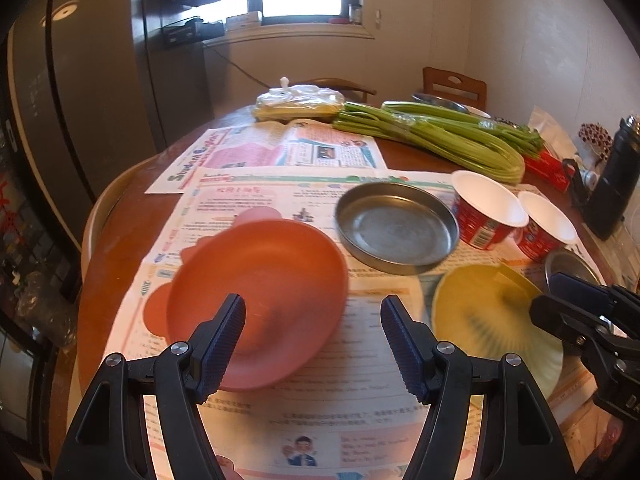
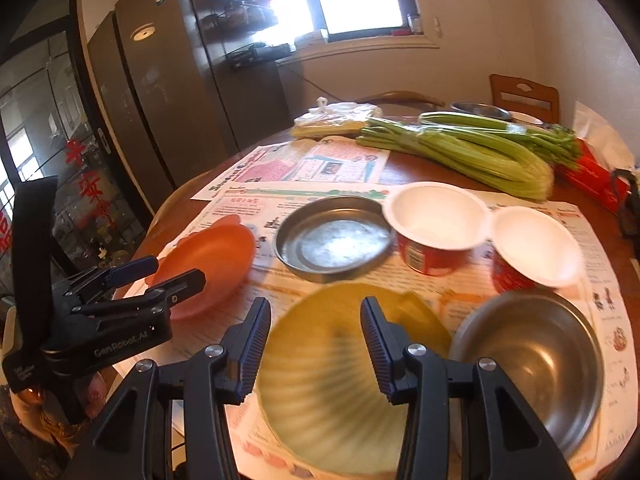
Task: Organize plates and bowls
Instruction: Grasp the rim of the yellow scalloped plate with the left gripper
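Note:
Newspaper covers the round table. On it lie an orange bowl (image 1: pixel 272 268) (image 2: pixel 212 256), a shallow metal plate (image 1: pixel 396 226) (image 2: pixel 336 236), a yellow plate (image 1: pixel 488 308) (image 2: pixel 320 380), a steel bowl (image 2: pixel 536 356) and two white-lined red paper bowls (image 2: pixel 436 216) (image 2: pixel 536 244). My left gripper (image 1: pixel 313 304) (image 2: pixel 176 270) hovers open over the orange bowl's near rim, holding nothing. My right gripper (image 2: pixel 316 306) (image 1: pixel 560 292) hangs above the yellow plate with a gap between its fingers and nothing in it.
Celery stalks (image 1: pixel 440 136) and a bag of food (image 1: pixel 300 106) lie at the far side. A dark flask (image 1: pixel 616 184) and a red box (image 2: pixel 592 180) stand at the right. A wooden chair (image 2: pixel 524 96) and another metal bowl (image 2: pixel 480 110) sit beyond; a fridge (image 2: pixel 160 92) is left.

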Action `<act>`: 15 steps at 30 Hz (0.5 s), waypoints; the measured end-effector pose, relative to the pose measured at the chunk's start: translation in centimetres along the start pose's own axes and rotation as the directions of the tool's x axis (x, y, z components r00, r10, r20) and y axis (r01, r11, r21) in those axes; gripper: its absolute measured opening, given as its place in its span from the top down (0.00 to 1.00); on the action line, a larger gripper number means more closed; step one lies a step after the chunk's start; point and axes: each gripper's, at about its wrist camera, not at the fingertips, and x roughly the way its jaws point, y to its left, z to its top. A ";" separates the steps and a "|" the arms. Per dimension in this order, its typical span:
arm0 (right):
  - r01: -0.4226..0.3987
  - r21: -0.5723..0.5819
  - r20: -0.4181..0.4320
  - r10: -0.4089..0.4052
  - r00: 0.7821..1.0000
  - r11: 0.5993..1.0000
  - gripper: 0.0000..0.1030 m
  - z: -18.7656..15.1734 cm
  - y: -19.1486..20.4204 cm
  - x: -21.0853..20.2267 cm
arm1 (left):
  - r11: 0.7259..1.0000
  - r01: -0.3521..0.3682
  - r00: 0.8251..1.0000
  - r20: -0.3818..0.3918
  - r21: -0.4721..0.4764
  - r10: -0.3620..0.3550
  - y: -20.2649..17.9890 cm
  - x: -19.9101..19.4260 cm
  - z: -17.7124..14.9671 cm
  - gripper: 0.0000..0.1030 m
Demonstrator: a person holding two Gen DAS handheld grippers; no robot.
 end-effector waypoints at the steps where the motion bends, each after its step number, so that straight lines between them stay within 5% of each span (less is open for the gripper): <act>1: 0.002 -0.002 0.000 -0.002 1.000 1.000 0.55 -0.1 -0.2 -0.2 | 1.000 0.004 1.000 -0.001 0.003 -0.004 -0.3 0.0 -0.1 0.30; 15: 0.046 0.019 -0.055 -0.045 0.997 0.999 0.55 -4.8 -2.5 -2.7 | 0.997 0.048 0.998 -0.038 0.055 -0.046 -4.3 1.0 -1.1 0.30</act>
